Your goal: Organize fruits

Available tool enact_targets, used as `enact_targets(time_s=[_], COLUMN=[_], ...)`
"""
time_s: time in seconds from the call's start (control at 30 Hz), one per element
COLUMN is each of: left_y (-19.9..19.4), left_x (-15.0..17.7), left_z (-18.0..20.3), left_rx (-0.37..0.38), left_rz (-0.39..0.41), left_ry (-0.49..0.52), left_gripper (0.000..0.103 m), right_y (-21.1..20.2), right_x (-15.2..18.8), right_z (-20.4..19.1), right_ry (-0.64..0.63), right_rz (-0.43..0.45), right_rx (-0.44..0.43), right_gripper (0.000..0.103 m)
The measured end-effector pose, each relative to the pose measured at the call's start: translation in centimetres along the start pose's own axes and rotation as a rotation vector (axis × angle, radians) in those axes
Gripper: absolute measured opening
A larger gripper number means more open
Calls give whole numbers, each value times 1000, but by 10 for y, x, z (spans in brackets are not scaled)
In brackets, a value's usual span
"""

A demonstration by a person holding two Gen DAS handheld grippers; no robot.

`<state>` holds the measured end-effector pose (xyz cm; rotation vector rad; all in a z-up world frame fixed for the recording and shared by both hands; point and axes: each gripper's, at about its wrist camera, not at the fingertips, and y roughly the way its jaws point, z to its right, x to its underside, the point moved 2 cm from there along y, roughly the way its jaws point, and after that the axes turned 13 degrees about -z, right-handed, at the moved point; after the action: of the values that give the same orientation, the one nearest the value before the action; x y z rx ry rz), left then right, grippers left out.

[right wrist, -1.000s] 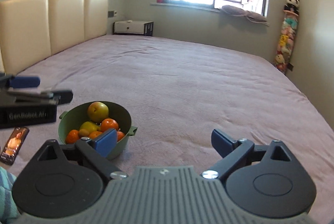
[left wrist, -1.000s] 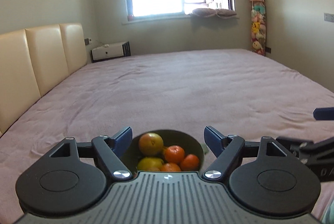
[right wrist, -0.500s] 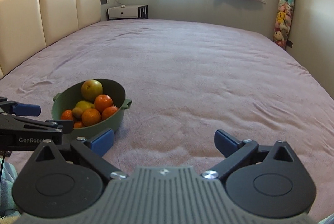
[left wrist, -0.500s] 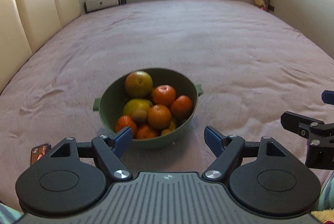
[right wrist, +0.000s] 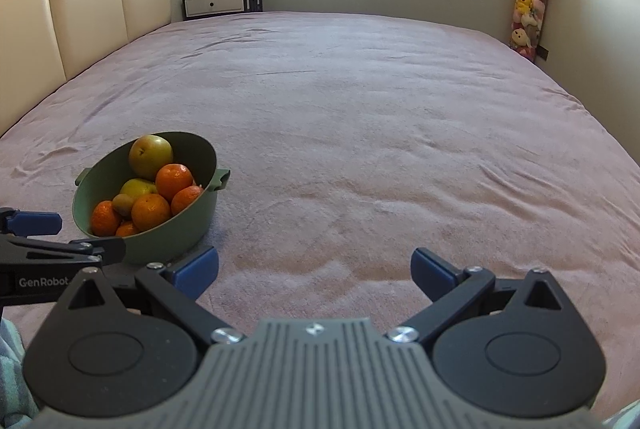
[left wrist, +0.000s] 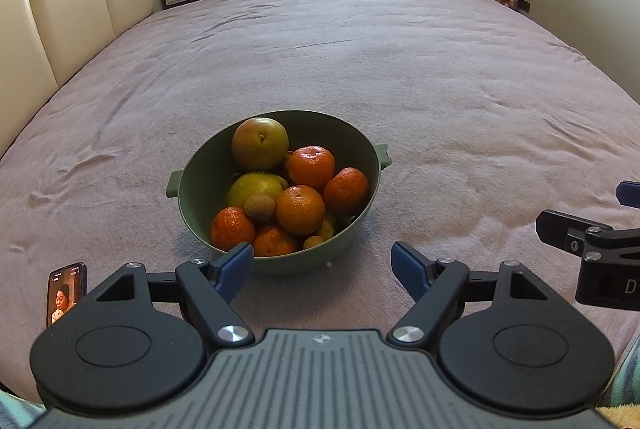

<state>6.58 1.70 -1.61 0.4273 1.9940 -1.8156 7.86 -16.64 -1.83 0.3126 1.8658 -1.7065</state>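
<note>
Left wrist view looks down over a green bowl that sits on a wide bed with a mauve cover. All the fruit in sight lies heaped inside it: a large pear at the far side, a second yellow-green pear below it, several mandarins to the right and front, and a small brown kiwi in the middle of the pile. No fruit shows on the cover around the bowl in either view.

The left gripper hangs just short of the bowl's near wall, its jaws wide apart and holding nothing. The right gripper hovers over bare cover to the right of the bowl, jaws likewise spread and empty. A phone lies on the bed to the left of the bowl.

As a judgement of progress, the scene fits two stages: fruit gathered into the bowl, with the sorting finished, or a mixed pile waiting to be lifted out and laid in groups on the bed. Nothing in the pictures settles which. What is plain is that the kinds sit mingled together in one bowl, and no second container shows.
</note>
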Motion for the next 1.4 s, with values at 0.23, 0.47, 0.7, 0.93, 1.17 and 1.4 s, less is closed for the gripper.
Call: enact_targets(time_s=[0.23, 0.47, 0.7, 0.93, 1.17, 1.4], left_y=[-1, -2, -2, -5, -7, -8], left_x=[0, -1, -1, -1, -2, -2], left_z=[-2, -2, -2, -2, -1, -2], left_rx=[0, 0, 1, 5, 12, 14], left_rz=[4, 5, 5, 11, 20, 27], left_ry=[-7, -8, -8, -2, -6, -11], left_gripper=[92, 92, 92, 92, 92, 92], right_y=[1, 1, 3, 4, 4, 4], right_x=[1, 1, 2, 2, 2, 2], right_z=[1, 2, 1, 1, 1, 1], right_ry=[7, 15, 15, 16, 16, 17], right_rz=[-8, -11, -20, -23, -21, -20], right_rx=[6, 6, 4, 3, 2, 2], right_gripper=[99, 99, 99, 99, 99, 99])
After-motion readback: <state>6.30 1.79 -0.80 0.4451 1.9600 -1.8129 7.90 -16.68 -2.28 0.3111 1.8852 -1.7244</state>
